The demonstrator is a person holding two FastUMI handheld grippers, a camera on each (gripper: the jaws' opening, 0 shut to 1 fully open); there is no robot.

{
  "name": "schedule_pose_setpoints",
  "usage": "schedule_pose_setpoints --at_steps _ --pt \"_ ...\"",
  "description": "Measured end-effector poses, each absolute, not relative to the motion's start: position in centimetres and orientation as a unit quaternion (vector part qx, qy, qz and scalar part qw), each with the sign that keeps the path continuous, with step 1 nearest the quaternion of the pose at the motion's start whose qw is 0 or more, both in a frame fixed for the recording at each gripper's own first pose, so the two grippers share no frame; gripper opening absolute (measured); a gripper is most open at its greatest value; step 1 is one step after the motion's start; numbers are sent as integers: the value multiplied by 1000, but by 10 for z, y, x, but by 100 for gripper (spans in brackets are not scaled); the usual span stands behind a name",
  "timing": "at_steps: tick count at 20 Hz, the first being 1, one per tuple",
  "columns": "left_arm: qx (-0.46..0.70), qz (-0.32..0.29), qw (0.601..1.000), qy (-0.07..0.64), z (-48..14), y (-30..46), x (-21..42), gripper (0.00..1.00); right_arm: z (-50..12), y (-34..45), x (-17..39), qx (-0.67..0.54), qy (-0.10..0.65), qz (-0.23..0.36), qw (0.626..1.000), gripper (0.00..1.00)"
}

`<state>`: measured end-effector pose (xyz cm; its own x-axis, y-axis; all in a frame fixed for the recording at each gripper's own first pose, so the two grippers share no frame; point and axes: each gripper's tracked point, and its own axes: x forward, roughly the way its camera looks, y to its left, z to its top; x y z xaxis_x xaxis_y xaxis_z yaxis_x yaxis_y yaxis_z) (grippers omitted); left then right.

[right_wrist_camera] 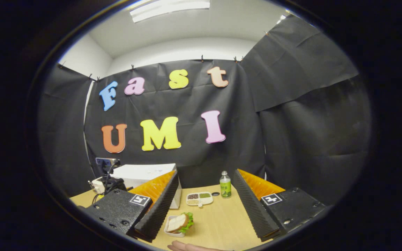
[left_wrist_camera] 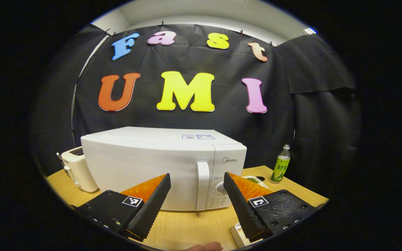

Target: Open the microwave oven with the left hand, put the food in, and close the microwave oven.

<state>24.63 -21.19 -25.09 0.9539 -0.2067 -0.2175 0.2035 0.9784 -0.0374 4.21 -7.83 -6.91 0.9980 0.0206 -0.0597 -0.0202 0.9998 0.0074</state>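
White and shut, the microwave (left_wrist_camera: 159,167) is seen straight ahead at 12 o'clock of the left tool (left_wrist_camera: 195,195), whose fingers are spread apart with nothing held; its upright door handle (left_wrist_camera: 202,184) lies between them, its long axis vertical. The sandwich (right_wrist_camera: 179,223) in its small tray is found on the wooden bench (right_wrist_camera: 218,223) at about 11 o'clock of the right tool (right_wrist_camera: 204,205), also spread and empty. The left tool is judged nearer the handle, so the door pull falls to it.
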Motion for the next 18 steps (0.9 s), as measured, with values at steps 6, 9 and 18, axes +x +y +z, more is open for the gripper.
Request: schedule_pose_setpoints --at_steps 6,9,18 --pt "13 -84 983 163 -308 -220 282 83 -82 -87 54 -2 6 42 999 100" --pt "36 -63 986 149 -307 -217 287 71 -91 -96 58 -18 6 36 999 100" --pt "14 -75 986 152 -316 -227 289 22 -113 -118 63 -9 33 21 999 92"
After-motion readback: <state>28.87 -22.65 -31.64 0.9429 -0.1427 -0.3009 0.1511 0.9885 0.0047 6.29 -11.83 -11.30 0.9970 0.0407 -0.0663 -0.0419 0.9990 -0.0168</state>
